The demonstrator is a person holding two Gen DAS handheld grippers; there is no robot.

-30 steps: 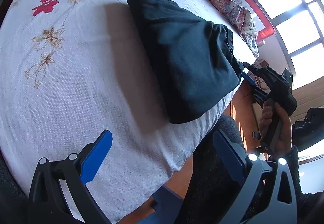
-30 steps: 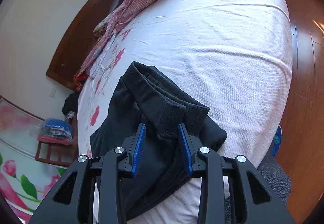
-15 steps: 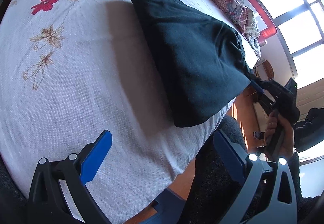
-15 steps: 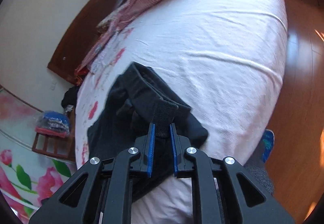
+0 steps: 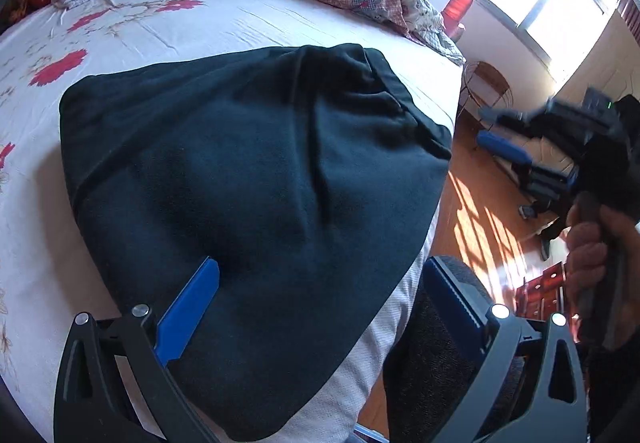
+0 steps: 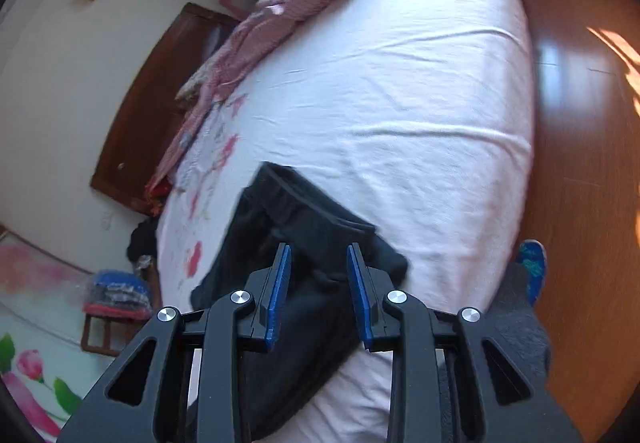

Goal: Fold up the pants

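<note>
Lying folded on the near corner of the white, red-flowered bed sheet (image 5: 248, 23), the dark navy fleece pants (image 5: 256, 179) form a compact bundle whose ribbed waistband faces the bed's right edge. The left gripper (image 5: 320, 303), black with blue pads, hovers tilted downward above the bundle, its jaws spread wide; one blue fingertip (image 5: 192, 303) overlaps the cloth in view, the other sits past the mattress edge. The right gripper (image 6: 316, 283), seen in the left wrist view gripped by a hand (image 5: 596, 255) beside the bed over the wooden floor (image 6: 580, 163), points slightly downward toward the waistband. Its jaws have just been opening and now stand apart, clear of the fabric. No legible writing appears.
</note>
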